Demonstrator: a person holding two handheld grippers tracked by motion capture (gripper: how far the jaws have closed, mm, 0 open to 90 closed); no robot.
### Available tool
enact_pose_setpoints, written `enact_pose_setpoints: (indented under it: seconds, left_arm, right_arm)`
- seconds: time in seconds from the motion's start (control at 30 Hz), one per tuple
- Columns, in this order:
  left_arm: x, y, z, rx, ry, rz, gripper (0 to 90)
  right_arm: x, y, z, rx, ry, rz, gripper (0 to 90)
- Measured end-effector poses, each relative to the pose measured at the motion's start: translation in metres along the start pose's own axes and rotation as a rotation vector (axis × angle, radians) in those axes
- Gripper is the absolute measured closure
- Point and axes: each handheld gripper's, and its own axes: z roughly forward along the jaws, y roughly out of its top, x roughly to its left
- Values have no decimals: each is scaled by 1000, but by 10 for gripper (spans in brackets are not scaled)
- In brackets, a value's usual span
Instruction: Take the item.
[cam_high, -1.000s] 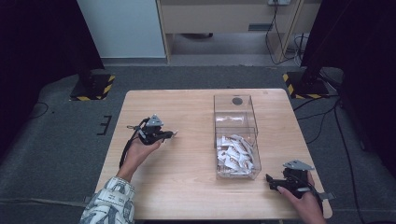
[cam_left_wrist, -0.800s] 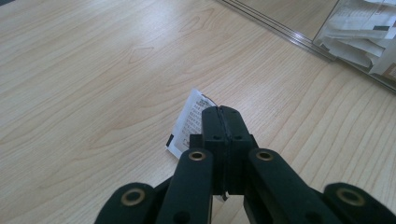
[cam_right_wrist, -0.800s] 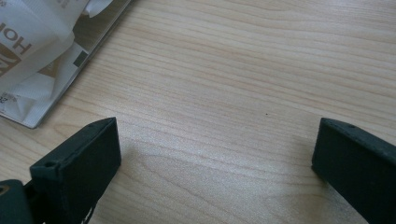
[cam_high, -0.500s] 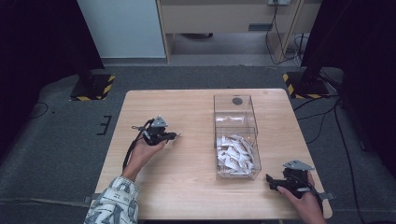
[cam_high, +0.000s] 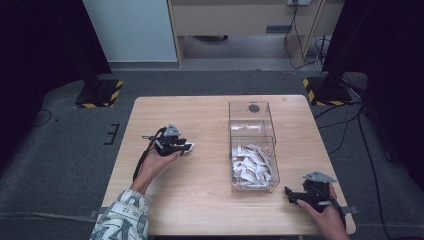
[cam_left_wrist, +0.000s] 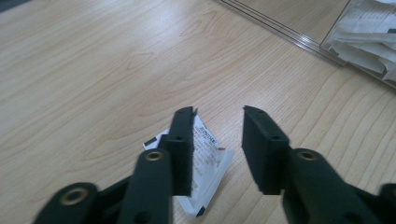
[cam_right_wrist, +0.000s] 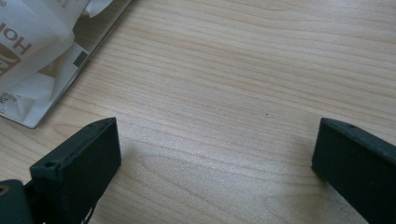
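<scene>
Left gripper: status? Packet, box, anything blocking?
Left gripper open, fingers over white packet lying flat on table. Right gripper open, idle beside clear box of packets. Path to box clear.

Parted left gripper (cam_left_wrist: 218, 114) fingers (cam_left_wrist: 183, 144) above white packet (cam_left_wrist: 211, 161) on wooden table (cam_left_wrist: 84, 79)

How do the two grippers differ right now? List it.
The left gripper has its fingers narrowly apart above a white packet lying on the table; the right gripper has its fingers spread wide over bare wood. In the high view, the left sits mid-table, the right near the front right corner beside the clear box. Both are open and hand-held.
</scene>
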Motion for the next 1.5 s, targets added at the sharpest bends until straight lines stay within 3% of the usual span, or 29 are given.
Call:
enact_pose_setpoints:
  seconds: [0.17,0.33,0.5,0.8,0.97,1.13,1.5]
  left_arm:
    - [-5,3,-5,-24,25,14,350]
    - [-10,5,-14,-46,8,22,174]
    - [-16,3,-22,-56,-5,34,84]
    - [-26,-6,-37,-75,-19,34,60]
    - [-33,-22,-47,-59,-17,35,45]
    - [-36,-42,-59,-75,8,22,48]
    - [-33,-78,-69,9,18,-15,40]
  right_arm:
    - [0,0,0,0,0,0,16]
    - [0,0,0,0,0,0,16]
    - [0,0,0,0,0,0,16]
    - [0,0,0,1,0,0,16]
    - [0,0,0,1,0,0,16]
    - [0,0,0,3,0,1,16]
    - [0,0,0,3,-1,2,16]
